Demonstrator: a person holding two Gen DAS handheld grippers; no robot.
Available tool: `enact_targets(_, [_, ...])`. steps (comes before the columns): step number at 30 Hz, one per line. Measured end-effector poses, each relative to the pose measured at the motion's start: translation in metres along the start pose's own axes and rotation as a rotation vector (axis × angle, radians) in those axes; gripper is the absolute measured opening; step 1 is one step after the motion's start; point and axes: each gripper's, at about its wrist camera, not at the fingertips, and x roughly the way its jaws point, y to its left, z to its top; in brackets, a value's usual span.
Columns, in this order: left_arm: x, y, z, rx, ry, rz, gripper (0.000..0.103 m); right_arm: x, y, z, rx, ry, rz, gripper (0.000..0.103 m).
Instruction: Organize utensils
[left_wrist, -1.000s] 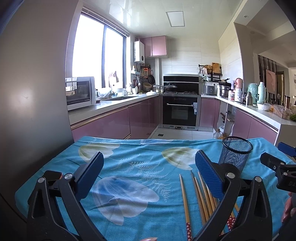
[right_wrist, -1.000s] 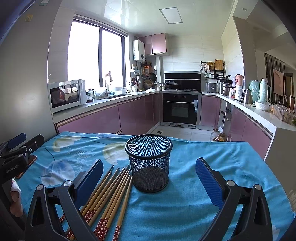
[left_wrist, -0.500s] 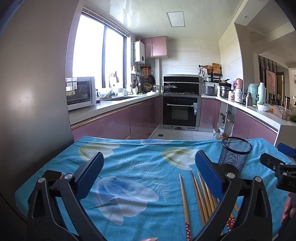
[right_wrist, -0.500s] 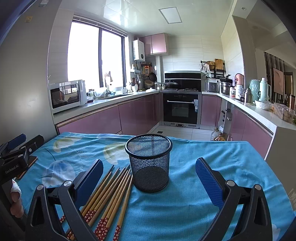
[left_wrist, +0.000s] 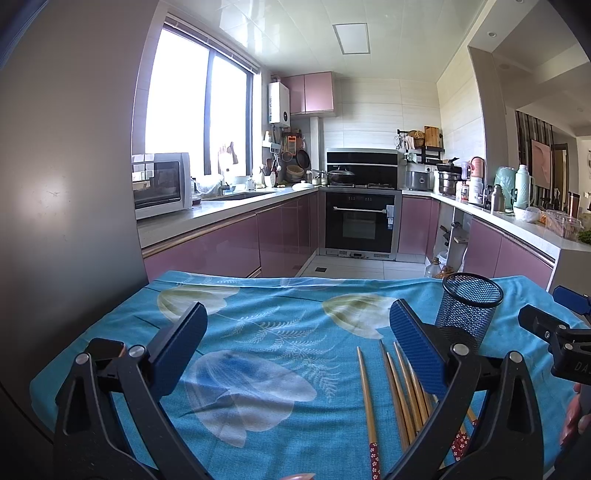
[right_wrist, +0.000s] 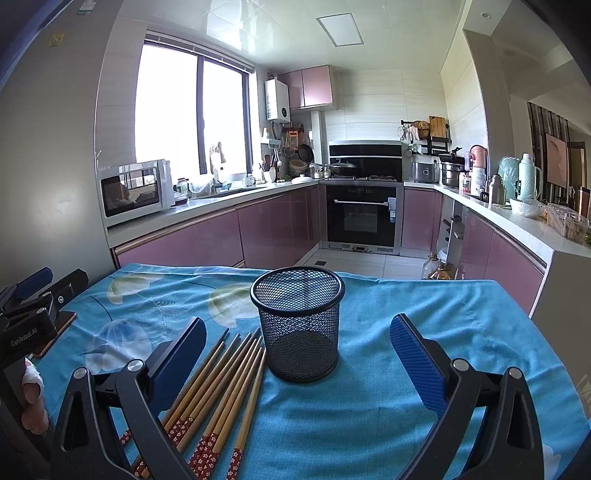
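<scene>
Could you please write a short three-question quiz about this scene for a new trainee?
1. True or false: the mesh holder already contains chopsticks.
2. The chopsticks lie on which side of the holder in the right wrist view? A) left B) right C) behind
3. What state are the left gripper and right gripper in?

Key: 1. False, it is empty. 2. A. 3. Both open, holding nothing.

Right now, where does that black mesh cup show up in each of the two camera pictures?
Left wrist view: the black mesh cup stands far right, partly behind the gripper's right finger.
Right wrist view: it stands upright at the centre, beside the chopsticks.
Shared landmark: the black oven at the kitchen's far end.
</scene>
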Motion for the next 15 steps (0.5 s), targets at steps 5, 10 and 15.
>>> enact_targets(5, [-0.0018,-0.0003,-0.0002,-0.001,-0.001,-0.001,0.097,-0.0001,-0.0007,0.0000,0.002,0.001,0.002,0.097])
enact_targets(10, [-0.0013,-0.0005,-0.0003,0.000,-0.001,-0.001,0.097,0.0005,-0.0004,-0.0005,0.004,0.003,0.006,0.097])
enact_targets(15, [-0.0012,-0.0004,-0.0004,-0.001,0.000,0.000,0.097,0.0012,-0.0015,-0.0006,0.009,0.008,0.013,0.097])
